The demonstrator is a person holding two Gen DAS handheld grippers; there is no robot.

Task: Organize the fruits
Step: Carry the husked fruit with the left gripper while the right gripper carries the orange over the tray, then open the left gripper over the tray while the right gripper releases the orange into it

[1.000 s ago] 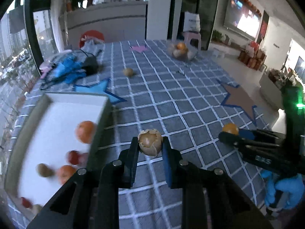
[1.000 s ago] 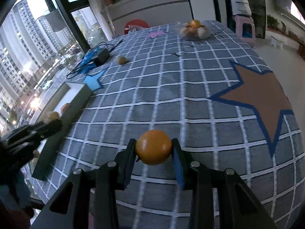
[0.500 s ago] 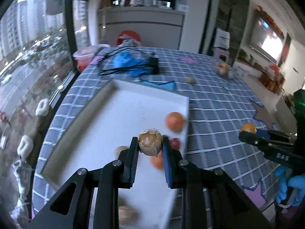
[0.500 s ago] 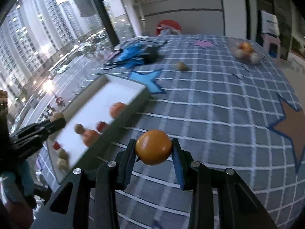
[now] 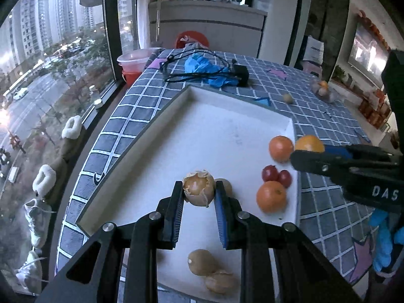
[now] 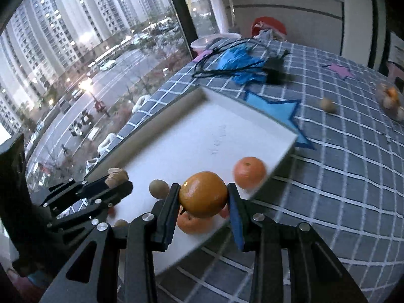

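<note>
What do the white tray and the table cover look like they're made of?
White tray: probably foam board or painted wood; matte, thick plain walls, no shine. Table cover: looks like woven cloth, grey with a white grid and star patches; it curves softly over the edge.

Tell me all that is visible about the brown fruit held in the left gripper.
The brown fruit is small and round, with a dry, papery husk torn open at the front over a pale orange inside. The left gripper is shut on it, one blue pad on each side. It hangs above the white tray, touching nothing else.
</note>
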